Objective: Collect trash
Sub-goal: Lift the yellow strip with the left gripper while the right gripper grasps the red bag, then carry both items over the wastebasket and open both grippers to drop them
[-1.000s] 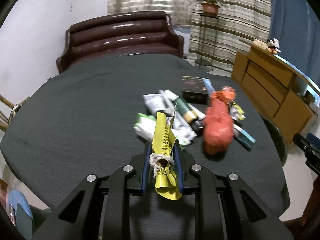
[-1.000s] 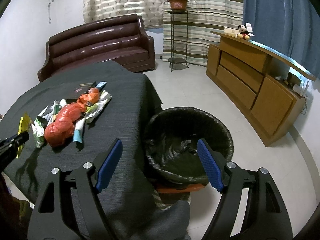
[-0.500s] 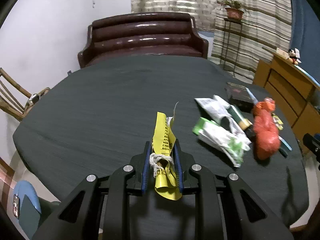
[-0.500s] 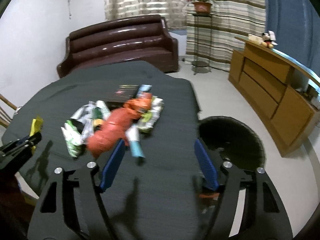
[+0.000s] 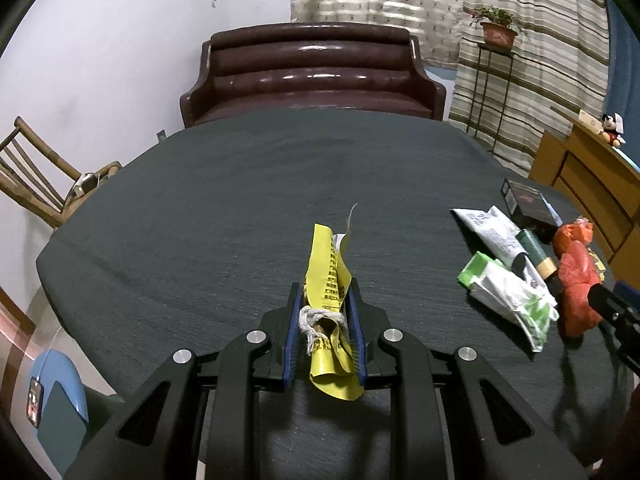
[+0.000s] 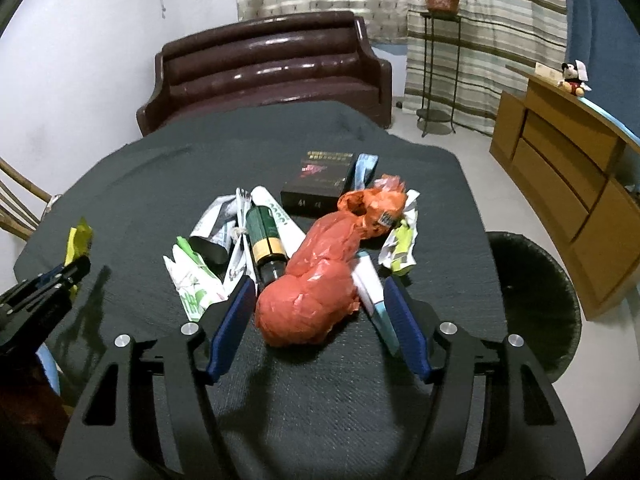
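1. The left claw [image 5: 324,312] is clamping a crumpled yellow wrapper [image 5: 330,280] with a bit of frayed white string, holding it just above the dark counter [image 5: 224,208], to the left of the litter heap.

2. The right claw [image 6: 318,312] is standing with its jaws apart; they have just been closing in a little. The near end of the red plastic bag [image 6: 320,280] is lying between the blue pads [image 6: 234,320], but the pads are not pressing on it as far as I can tell.

3. The rest of the trash is sitting in one heap mid-counter: a green bottle [image 6: 266,236], white and green wrappers [image 6: 192,280], a black box [image 6: 320,180] at the far side, a pale blue tube [image 6: 374,288] just right of the bag.

4. The black-lined bin [image 6: 532,300] is waiting on the floor off the counter's right edge.

5. My reading: one piece is in hand and the second pick is being lined up.

6. Next, I judge, the right claw is needing to settle lower around the bag and close without snagging the tube or bottle, then both loads are heading right to the bin.
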Tool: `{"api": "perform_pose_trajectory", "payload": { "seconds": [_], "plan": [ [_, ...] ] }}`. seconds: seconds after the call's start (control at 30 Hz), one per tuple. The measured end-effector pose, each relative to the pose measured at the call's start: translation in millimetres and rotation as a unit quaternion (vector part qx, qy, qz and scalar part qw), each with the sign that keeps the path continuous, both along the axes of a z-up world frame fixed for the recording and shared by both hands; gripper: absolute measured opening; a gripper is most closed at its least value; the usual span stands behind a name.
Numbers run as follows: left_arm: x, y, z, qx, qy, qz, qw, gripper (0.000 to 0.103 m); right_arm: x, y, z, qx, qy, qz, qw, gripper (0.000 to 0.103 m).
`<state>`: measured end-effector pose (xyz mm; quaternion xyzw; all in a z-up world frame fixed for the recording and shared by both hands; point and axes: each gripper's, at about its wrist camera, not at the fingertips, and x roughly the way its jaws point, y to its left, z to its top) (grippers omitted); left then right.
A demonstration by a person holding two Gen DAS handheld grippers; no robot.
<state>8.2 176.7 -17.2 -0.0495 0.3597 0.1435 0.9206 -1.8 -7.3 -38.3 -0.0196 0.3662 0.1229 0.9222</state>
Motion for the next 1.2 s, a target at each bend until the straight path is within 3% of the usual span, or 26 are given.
{"api": "perform_pose_trajectory", "payload": {
  "seconds": [0.1,0.2,0.37,0.87,1.2],
  "plan": [
    [3,-1,-1,-0.004,0.003,0.002,1.0,0.023,3,2,-6,0.001,0.011,0.003,1.0,0.065],
    [6,-1,-2,-0.007,0.006,0.002,1.0,0.023,4,5,-10,0.01,0.022,0.015,1.0,0.046],
    [7,1,-4,-0.009,0.007,-0.006,0.9999,0.023,1,7,-9,0.009,0.016,0.016,1.0,0.038],
    [5,-26,7,-0.014,-0.009,-0.058,0.9982,0.022,-17,-26,28,0.027,-0.045,0.009,0.999,0.035],
    [21,-88,18,-0.024,-0.024,-0.137,0.99,0.023,-9,-98,38,0.006,-0.076,-0.069,0.995,0.035]
  ]
}}
